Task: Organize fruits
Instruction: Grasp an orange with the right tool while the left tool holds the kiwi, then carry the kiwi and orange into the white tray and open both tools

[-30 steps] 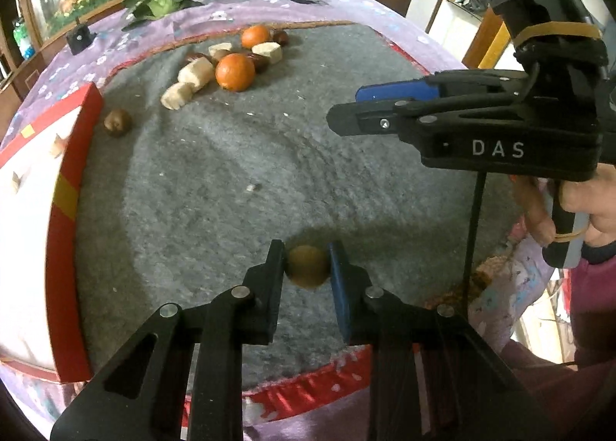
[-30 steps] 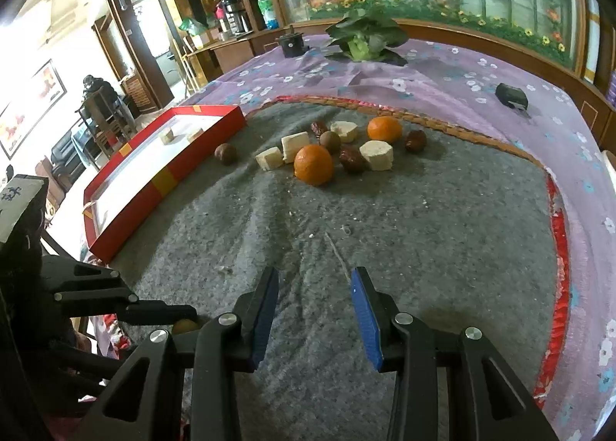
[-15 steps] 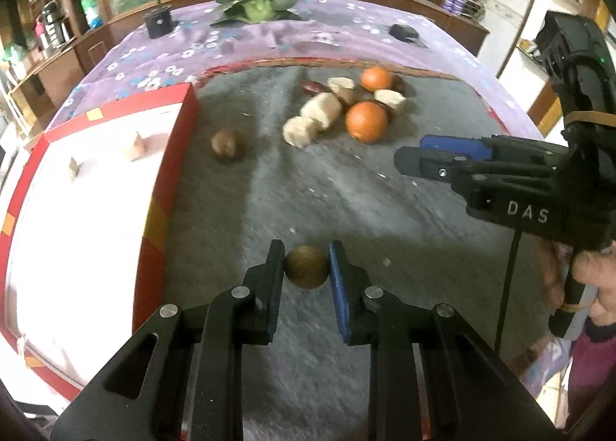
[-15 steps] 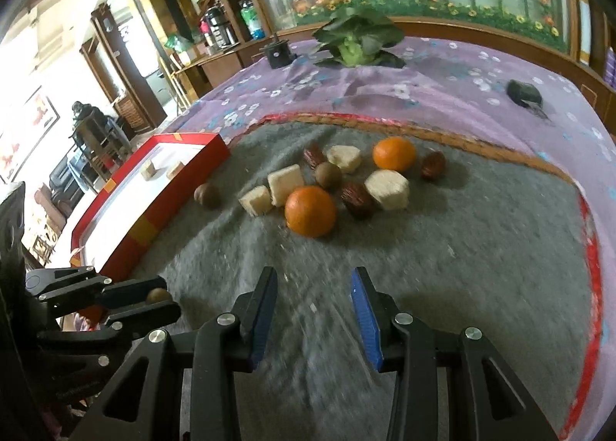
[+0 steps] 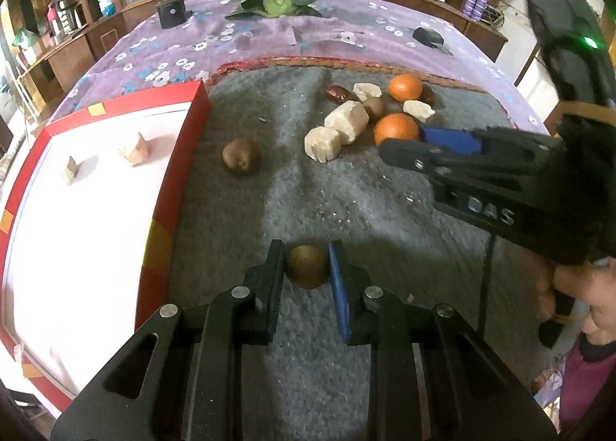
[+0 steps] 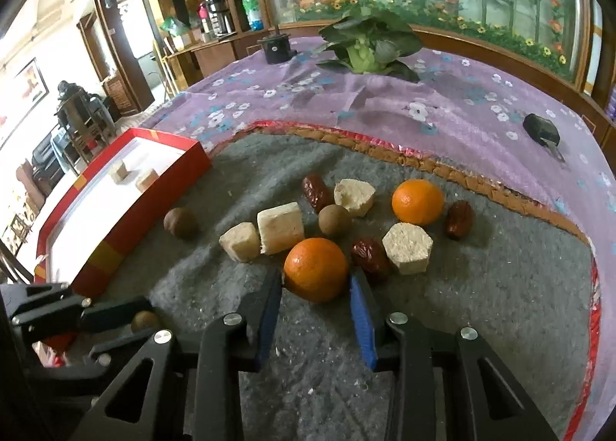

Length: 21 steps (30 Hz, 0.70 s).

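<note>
From my left wrist camera, my left claw (image 5: 307, 267) is closed on a small brown round fruit (image 5: 307, 267), both fingers pressed to its sides, above the grey felt mat (image 5: 308, 202) near its front edge. The red box (image 5: 169, 217) lies along the mat's left edge with two pale chunks on its white floor. A second brown fruit (image 5: 241, 156) sits on the mat just beside the box wall. My right claw (image 5: 408, 142) reaches in from the right, its tips at the near orange (image 5: 396, 128).

From my right wrist camera, my right claw (image 6: 315, 296) is spread wide — the near orange (image 6: 315, 269) sits between the fingertips, and I cannot tell whether either pad touches it. Behind it, toward the mat's far edge, lie pale blocks, dark red dates and a second orange (image 6: 417, 201). My left claw (image 6: 127, 321) shows at the lower left, holding its fruit.
</note>
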Tool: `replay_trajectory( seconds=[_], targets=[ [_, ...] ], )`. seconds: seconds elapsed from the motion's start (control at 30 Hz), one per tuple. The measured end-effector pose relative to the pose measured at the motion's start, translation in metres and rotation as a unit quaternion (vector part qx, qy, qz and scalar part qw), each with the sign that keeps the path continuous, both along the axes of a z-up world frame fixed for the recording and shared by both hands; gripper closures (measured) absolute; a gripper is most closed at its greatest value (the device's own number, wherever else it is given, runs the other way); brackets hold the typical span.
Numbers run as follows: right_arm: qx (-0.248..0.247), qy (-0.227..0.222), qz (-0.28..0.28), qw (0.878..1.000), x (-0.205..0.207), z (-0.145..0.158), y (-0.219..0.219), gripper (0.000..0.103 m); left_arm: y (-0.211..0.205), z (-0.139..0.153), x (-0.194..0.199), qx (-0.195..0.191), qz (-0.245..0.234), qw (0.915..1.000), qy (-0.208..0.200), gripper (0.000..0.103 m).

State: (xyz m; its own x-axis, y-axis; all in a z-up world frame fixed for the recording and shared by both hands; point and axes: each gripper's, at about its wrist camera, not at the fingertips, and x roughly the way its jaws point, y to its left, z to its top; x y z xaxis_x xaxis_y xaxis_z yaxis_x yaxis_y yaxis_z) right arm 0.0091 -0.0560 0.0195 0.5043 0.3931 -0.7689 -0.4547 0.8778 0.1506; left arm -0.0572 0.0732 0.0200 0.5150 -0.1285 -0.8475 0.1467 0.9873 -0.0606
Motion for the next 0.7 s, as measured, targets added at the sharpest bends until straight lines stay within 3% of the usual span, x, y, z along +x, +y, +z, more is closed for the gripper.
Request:
replay_trajectory(
  seconds=[0.33,0.7],
  targets=[
    [0.027,-0.009,-0.010,1.000,-0.025,0.016,-0.025,0.069,-0.002,0.006,0.006,0.000,0.013,0.9999,-0.006,0.081],
    [0.028,-0.034,0.006,0.999,-0.042,0.038,-0.019,0.069,0.007,0.030,0.009,0.002,0.027,0.9990,-0.036,0.081]
  ],
)
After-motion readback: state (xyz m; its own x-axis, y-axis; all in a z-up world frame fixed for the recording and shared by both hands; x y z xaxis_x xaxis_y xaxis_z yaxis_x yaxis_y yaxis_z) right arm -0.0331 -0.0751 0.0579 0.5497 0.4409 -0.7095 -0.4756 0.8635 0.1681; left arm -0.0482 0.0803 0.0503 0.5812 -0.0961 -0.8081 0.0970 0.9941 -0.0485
